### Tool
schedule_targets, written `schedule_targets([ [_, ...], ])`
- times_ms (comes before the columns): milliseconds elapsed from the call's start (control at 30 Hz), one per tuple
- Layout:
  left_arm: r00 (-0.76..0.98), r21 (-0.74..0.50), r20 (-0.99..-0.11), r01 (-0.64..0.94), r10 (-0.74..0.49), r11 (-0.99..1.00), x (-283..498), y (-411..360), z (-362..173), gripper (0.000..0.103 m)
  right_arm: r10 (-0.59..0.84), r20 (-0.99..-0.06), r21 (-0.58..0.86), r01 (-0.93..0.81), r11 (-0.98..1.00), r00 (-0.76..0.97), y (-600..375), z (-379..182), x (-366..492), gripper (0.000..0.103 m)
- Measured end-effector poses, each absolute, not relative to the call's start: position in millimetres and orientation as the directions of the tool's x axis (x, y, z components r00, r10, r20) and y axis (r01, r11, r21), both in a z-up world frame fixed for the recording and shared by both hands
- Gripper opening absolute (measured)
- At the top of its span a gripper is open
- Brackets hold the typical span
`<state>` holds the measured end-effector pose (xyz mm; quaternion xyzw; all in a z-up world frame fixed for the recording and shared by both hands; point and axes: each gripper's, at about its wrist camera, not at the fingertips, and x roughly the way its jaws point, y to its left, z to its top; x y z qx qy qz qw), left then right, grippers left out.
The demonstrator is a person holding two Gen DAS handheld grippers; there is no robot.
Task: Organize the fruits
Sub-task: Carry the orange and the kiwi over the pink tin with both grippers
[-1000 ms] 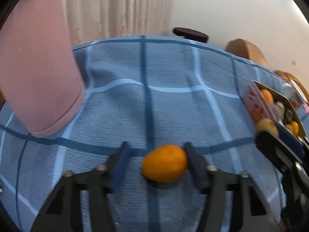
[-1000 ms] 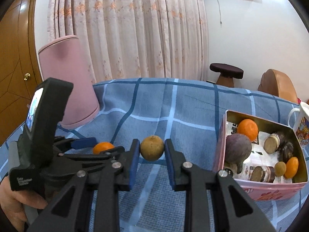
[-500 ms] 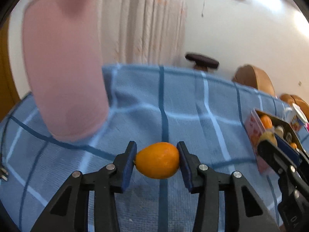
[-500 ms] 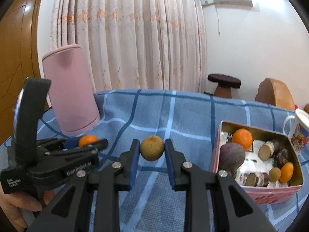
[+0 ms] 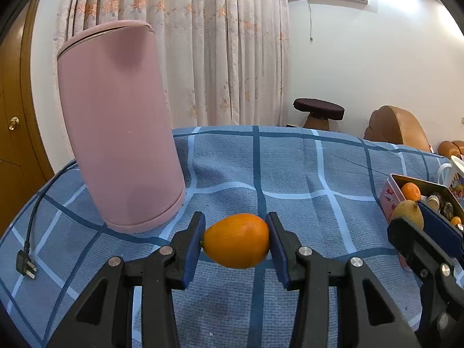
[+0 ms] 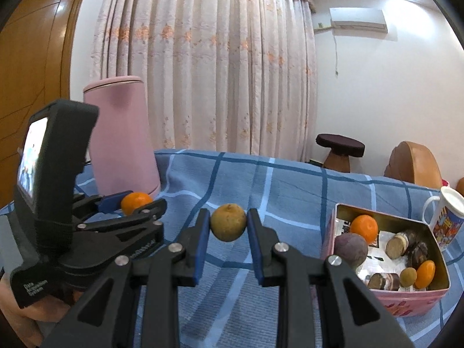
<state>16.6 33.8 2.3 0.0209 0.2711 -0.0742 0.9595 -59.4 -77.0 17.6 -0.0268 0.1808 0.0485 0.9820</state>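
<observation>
Your left gripper (image 5: pixel 236 245) is closed onto an orange kumquat-shaped fruit (image 5: pixel 236 245), both blue pads pressed against its ends, holding it above the blue checked tablecloth (image 5: pixel 304 174) at the lower centre of the left wrist frame. Your right gripper (image 6: pixel 228 226) is clamped the same way on a round brownish-yellow fruit (image 6: pixel 228 226), lifted off the cloth at the middle of the right wrist frame. At the lower right of that frame sits the pink tin box (image 6: pixel 406 300), which contains a tangerine (image 6: pixel 364 228), a purple fruit (image 6: pixel 351 249) and several smaller pieces. A pink cylindrical container (image 5: pixel 119 127) stands at the left, with a black plug (image 5: pixel 26 264) lying near it.
</observation>
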Motion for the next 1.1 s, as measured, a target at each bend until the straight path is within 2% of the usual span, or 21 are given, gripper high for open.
schedule_targets([
  [1100, 0.857, -0.013, -0.504, 0.121, -0.111, 0.993, -1, 36, 3, 0.045, 0.079, -0.367, -0.023, -0.094, 0.995, 0.927, -83, 15, -70, 0.029],
])
